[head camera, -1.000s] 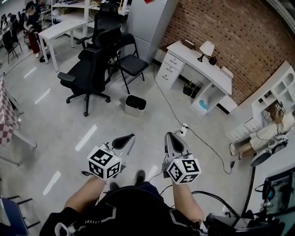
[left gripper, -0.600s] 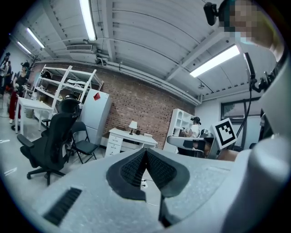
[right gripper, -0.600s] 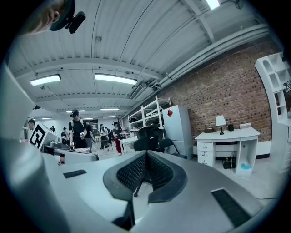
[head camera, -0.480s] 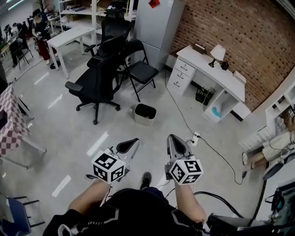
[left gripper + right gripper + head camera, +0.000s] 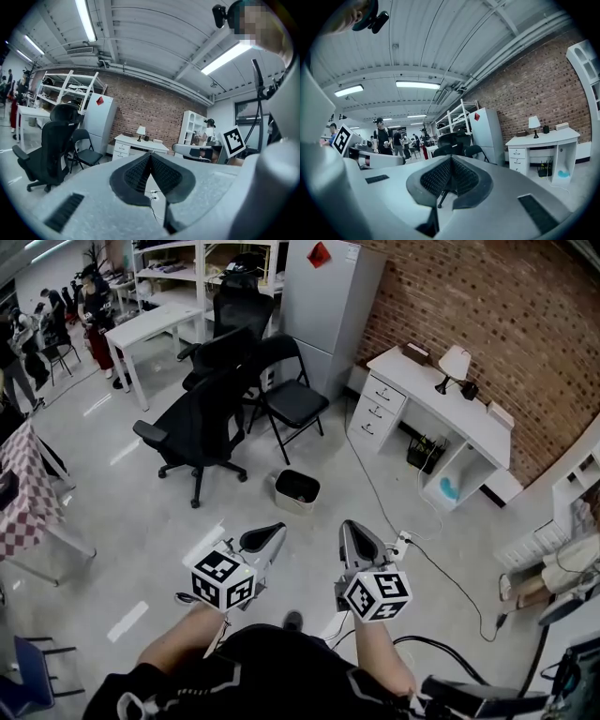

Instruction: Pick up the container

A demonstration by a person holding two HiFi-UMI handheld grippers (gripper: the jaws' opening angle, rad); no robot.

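Room: open workshop with a grey floor (image 5: 141, 512), a brick wall (image 5: 487, 315) on the right and a white desk (image 5: 441, 395) below it. There is no work surface in front of you. You are standing with both grippers held low over the floor.

Container: the likeliest candidate is the small open bin (image 5: 297, 489). It stands upright on the floor ahead, just in front of the folding chair (image 5: 295, 401) and near the office chair (image 5: 192, 423). It is well apart from both grippers. The inside is dark, so I can't tell whether it holds anything.

Left gripper (image 5: 265, 538): jaws pressed together, empty.
Right gripper (image 5: 354, 540): same, jaws closed on nothing.

Step in hand, as I judge it: the approach, with no reach begun.

Notes for doing it well:
- Close the gap on foot first. Don't stretch for the bin from here.
- Spread the jaws before you come down, not at the rim.
- Pick one gripper. The right lines up slightly better.
- Come from above with one jaw inside the near wall and one outside, then pinch the rim.
- A thin wall may flex, so take a deep bite.
- Lift straight up so the bin doesn't swing.
- Mind the cable (image 5: 373, 488) on the floor to the bin's right, and the chair legs behind.
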